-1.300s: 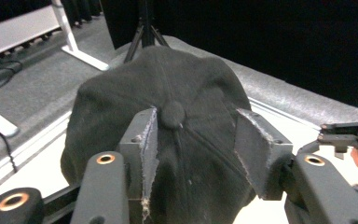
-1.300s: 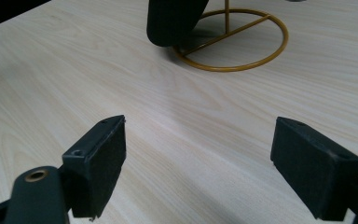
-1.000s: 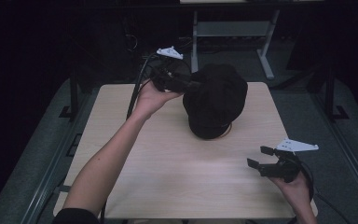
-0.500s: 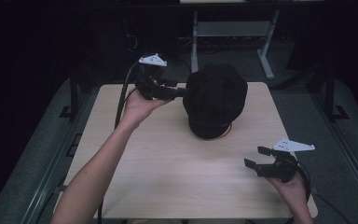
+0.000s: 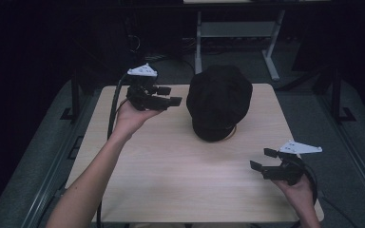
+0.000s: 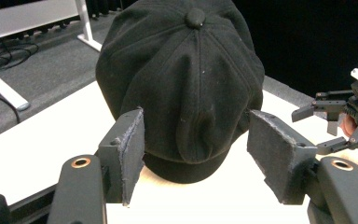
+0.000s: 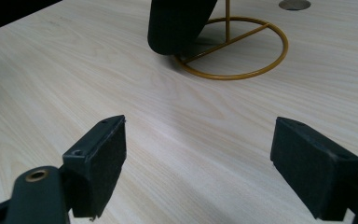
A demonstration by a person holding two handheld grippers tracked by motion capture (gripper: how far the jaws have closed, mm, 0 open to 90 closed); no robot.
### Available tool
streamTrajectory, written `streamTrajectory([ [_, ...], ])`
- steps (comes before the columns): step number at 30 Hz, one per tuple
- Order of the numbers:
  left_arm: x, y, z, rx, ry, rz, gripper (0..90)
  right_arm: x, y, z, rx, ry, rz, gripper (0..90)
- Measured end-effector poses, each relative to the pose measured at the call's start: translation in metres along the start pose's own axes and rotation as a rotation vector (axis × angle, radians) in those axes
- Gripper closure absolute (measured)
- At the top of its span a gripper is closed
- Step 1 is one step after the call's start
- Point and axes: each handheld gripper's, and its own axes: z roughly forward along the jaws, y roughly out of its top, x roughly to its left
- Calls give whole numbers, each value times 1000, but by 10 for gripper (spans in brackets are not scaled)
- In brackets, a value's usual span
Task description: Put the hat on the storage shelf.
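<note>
No writing, label, brand, number or sign can be read anywhere in these pictures.
</note>
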Motion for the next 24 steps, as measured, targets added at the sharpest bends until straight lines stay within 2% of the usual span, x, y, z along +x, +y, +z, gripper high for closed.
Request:
streamTrajectory([
  [10,6,-18,-13,-14,13,-23,347,0,1,1,6,-8,-4,180],
  [24,14,-46,-24,3,39,-43,313,1,0,3,23,-12,-10,180],
])
